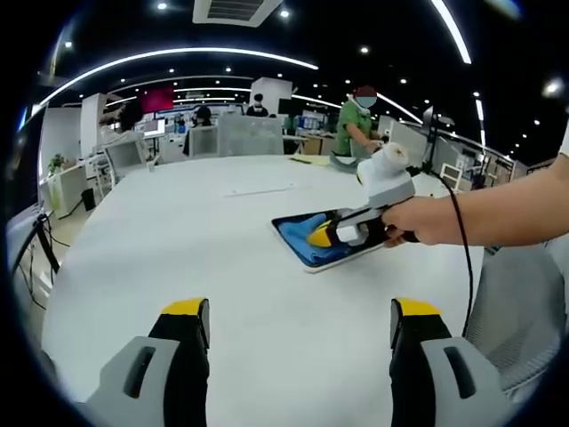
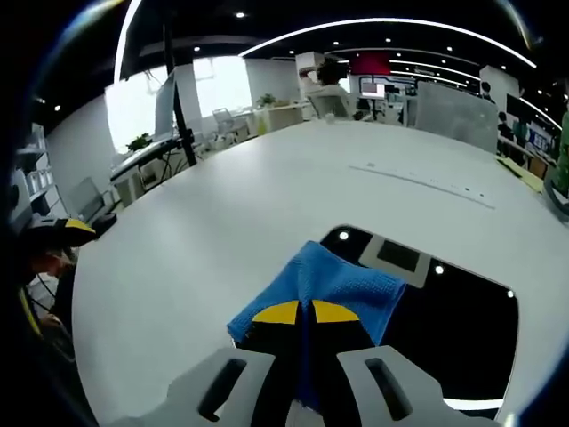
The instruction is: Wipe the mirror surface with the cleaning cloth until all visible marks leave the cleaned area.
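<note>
A flat rectangular mirror (image 1: 354,255) (image 2: 444,329) lies on the white table (image 1: 222,249) and reflects the dark ceiling and its lights. A blue cleaning cloth (image 1: 300,238) (image 2: 333,285) rests on the mirror's near end. My right gripper (image 2: 303,313) (image 1: 322,236) is shut on the cloth, its yellow-tipped fingers (image 2: 277,313) pressed together with blue fabric between them; a hand (image 1: 427,222) holds it from the right in the left gripper view. My left gripper (image 1: 300,320) stands open above bare table, well short of the mirror, with nothing between its fingers.
The white table (image 2: 222,213) is large and round-edged. A mesh chair back (image 1: 520,302) stands at its right edge. Papers (image 1: 311,160) lie at the far side, where a person in green (image 1: 356,124) stands. Desks, monitors and other people sit beyond.
</note>
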`<state>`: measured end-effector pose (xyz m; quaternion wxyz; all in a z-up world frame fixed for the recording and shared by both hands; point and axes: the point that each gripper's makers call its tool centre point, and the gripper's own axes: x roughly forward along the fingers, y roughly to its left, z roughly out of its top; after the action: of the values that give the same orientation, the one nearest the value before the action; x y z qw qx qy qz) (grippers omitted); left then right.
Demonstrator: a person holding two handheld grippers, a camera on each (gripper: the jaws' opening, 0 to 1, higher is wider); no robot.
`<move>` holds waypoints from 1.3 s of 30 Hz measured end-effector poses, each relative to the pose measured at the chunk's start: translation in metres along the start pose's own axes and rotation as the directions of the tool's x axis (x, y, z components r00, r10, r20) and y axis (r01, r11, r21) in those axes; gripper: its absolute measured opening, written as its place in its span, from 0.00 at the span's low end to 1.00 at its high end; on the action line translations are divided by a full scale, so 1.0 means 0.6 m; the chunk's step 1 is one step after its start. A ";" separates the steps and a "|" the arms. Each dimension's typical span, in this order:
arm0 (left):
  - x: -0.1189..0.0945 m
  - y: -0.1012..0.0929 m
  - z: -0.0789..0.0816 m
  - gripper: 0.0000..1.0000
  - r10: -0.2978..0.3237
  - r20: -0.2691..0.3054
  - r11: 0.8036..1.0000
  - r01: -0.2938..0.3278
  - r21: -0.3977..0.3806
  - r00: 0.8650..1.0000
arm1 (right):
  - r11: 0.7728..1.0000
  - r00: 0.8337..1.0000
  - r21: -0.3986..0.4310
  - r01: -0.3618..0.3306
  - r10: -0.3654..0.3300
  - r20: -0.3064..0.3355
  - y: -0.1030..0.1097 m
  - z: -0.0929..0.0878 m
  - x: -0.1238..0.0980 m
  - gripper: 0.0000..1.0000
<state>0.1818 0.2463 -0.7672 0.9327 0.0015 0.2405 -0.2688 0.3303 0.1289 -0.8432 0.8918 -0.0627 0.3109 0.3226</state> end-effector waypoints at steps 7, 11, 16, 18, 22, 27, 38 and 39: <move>0.000 -0.004 0.003 0.84 -0.004 0.003 1.000 0.004 0.005 1.000 | 1.000 1.000 0.002 -0.002 0.002 0.001 0.006 -0.005 -0.006 0.00; 0.002 -0.009 0.003 0.84 -0.011 0.004 1.000 0.011 0.008 1.000 | 1.000 1.000 0.001 0.000 0.000 0.004 0.009 -0.008 -0.010 0.00; 0.003 -0.010 0.001 0.84 -0.014 0.003 1.000 0.014 0.007 1.000 | 1.000 1.000 -0.002 0.008 -0.008 0.015 0.009 -0.009 -0.010 0.00; 0.003 -0.010 0.001 0.84 -0.016 0.004 1.000 0.016 0.006 1.000 | 1.000 1.000 0.004 0.010 -0.011 0.019 0.010 -0.008 -0.012 0.00; 0.006 -0.012 0.002 0.84 -0.021 0.003 1.000 0.021 0.009 1.000 | 1.000 1.000 0.002 0.012 -0.012 0.019 0.010 -0.007 -0.011 0.00; 0.010 -0.012 0.008 0.84 -0.024 0.006 1.000 0.024 0.014 1.000 | 1.000 1.000 0.001 0.010 -0.010 0.018 0.009 -0.008 -0.011 0.00; 0.013 -0.012 0.011 0.84 -0.029 0.009 0.999 0.029 0.015 1.000 | 1.000 1.000 0.005 0.009 -0.009 0.019 0.009 -0.008 -0.010 0.00; 0.013 -0.011 0.011 0.84 -0.028 0.009 0.999 0.028 0.015 1.000 | 1.000 1.000 0.007 0.009 -0.009 0.019 0.009 -0.008 -0.011 0.00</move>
<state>0.1871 0.2357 -0.7643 0.9299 0.0040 0.2341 -0.2837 0.3207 0.1281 -0.8430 0.8964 -0.0581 0.3032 0.3181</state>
